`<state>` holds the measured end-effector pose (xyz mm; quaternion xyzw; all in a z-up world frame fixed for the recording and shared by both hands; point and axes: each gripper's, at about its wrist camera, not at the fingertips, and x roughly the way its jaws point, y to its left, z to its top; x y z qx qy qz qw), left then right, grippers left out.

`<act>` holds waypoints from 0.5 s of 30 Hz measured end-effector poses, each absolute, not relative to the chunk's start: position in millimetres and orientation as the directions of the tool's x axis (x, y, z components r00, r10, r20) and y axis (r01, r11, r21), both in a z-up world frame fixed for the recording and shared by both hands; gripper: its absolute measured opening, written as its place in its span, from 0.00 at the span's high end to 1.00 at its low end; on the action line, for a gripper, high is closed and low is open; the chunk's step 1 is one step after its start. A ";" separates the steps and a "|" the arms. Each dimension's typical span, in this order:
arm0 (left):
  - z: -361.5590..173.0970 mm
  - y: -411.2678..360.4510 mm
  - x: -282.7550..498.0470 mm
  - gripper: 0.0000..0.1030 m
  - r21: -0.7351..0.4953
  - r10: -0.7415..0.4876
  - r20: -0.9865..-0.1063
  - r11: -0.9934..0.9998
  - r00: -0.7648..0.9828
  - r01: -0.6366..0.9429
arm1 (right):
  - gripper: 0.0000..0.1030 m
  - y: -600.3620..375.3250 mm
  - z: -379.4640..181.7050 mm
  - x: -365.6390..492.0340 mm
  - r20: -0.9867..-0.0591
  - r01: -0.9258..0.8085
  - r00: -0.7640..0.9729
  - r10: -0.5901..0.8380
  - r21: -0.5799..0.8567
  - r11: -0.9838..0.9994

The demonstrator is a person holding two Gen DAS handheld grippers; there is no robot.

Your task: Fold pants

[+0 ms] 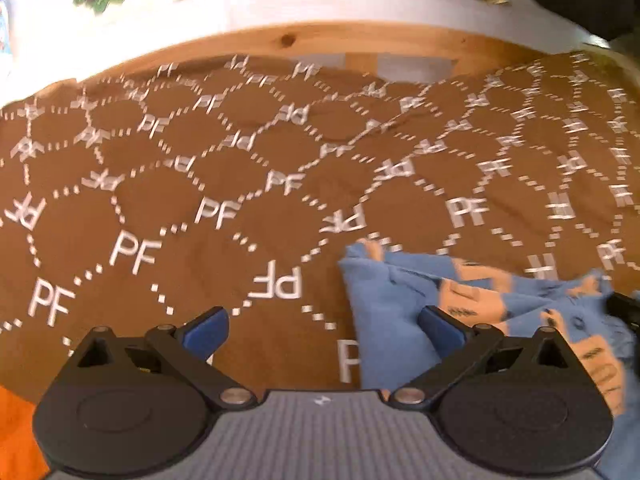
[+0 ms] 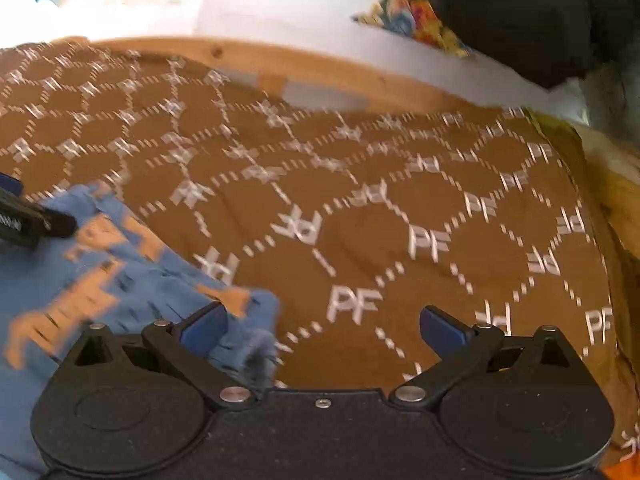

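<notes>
The left claw (image 1: 323,330) stands wide and holds nothing; the right claw (image 2: 323,330) is equally wide and empty. The pants (image 1: 460,312), blue with orange figures, lie bunched on the brown cover (image 1: 200,184). In the left view they sit at four o'clock, under the right finger; in the right view at eight o'clock, under the left finger. They look light, soft and limp, likely to sag, so the waistband corners or hems seem the best hold. A wooden rail (image 1: 280,42) runs beyond.
</notes>
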<state>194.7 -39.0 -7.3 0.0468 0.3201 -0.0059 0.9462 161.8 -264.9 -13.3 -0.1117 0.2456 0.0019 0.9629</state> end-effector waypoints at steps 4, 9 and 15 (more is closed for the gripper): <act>-18.8 -25.7 199.0 0.00 0.037 -0.009 -0.603 0.998 0.797 0.040 | 0.01 -283.1 -27.2 161.7 -0.488 -0.025 0.870 -0.067 -0.179 0.984; -10.3 -26.0 189.5 0.00 0.031 -0.015 -0.603 0.999 0.798 0.042 | 0.01 -275.3 -23.2 152.0 -0.435 -0.029 0.898 -0.074 -0.226 0.974; 16.9 -15.9 142.8 0.00 -0.102 -0.106 -0.621 0.993 0.776 0.054 | 0.01 -264.1 6.0 116.7 -0.411 -0.144 0.909 0.067 -0.158 0.977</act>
